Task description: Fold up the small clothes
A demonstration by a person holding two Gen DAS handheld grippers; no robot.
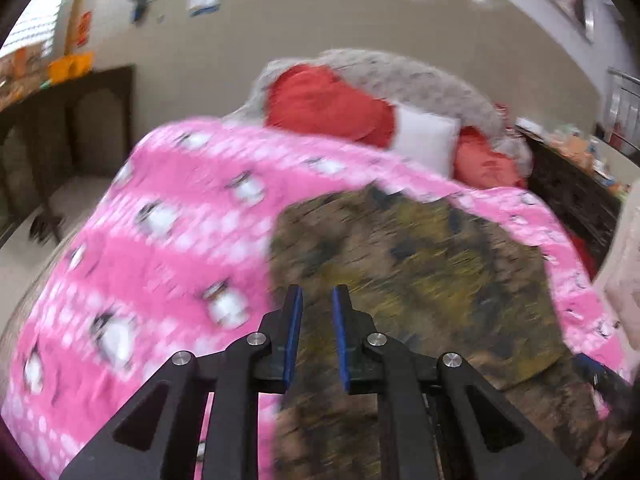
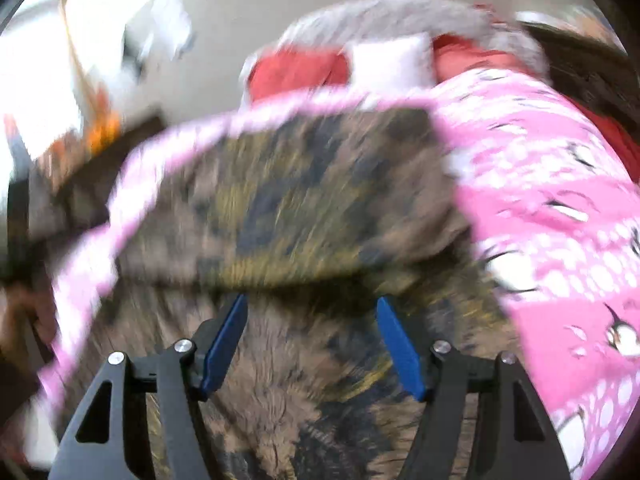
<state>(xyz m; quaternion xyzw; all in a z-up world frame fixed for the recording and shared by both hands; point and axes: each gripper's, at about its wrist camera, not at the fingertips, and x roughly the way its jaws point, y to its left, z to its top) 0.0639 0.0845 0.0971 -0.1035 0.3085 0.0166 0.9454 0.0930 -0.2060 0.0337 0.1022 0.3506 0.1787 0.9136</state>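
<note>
Motion blur smears the camouflage garment (image 2: 280, 200); its folded edge hides the pink blanket (image 2: 560, 200).

Bed (image 1: 168, 240): pink penguin-print cover spreading across it. Lying directly on top: 1 brown-and-olive patterned garment (image 1: 420, 272), partly folded; 2 red pillows (image 1: 324, 104) and 1 white pillow (image 1: 426, 140) resting at the far end.

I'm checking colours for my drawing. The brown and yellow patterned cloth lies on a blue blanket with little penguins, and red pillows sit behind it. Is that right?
Almost. The blanket is pink, not blue, as the left wrist view shows. The patterned cloth does lie on it, with red pillows behind.
</note>
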